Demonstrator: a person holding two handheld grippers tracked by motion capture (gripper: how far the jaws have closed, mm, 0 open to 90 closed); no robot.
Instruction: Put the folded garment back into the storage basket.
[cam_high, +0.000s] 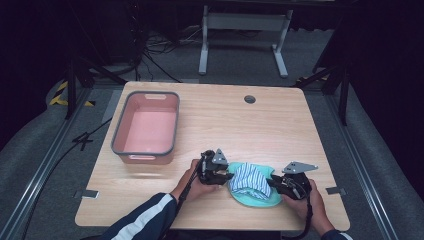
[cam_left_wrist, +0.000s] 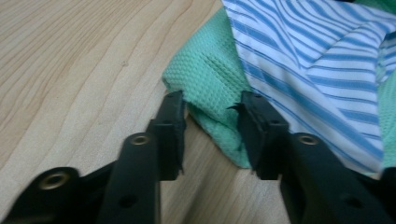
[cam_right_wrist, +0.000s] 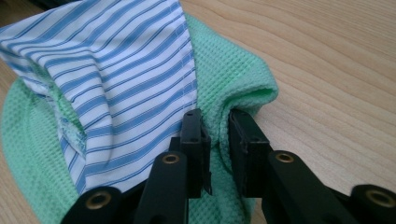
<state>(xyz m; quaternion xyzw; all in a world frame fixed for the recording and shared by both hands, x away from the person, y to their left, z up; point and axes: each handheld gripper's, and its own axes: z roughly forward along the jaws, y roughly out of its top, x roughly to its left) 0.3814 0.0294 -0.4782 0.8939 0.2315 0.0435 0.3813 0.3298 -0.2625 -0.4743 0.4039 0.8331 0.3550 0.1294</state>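
A green waffle-weave cloth lies near the table's front edge, with a blue-and-white striped cloth bunched on top of it. My left gripper is at the pile's left side. In the left gripper view its jaws hold a fold of the green cloth between the pads, and the striped cloth lies just to the right. My right gripper is at the pile's right side. It pinches a raised fold of the green cloth between narrow jaws, beside the hem of the striped cloth.
A pink bin with a grey rim stands on the left half of the wooden table, and nothing lies in it. A round cable hole is near the far edge. Cables run over the floor behind the table.
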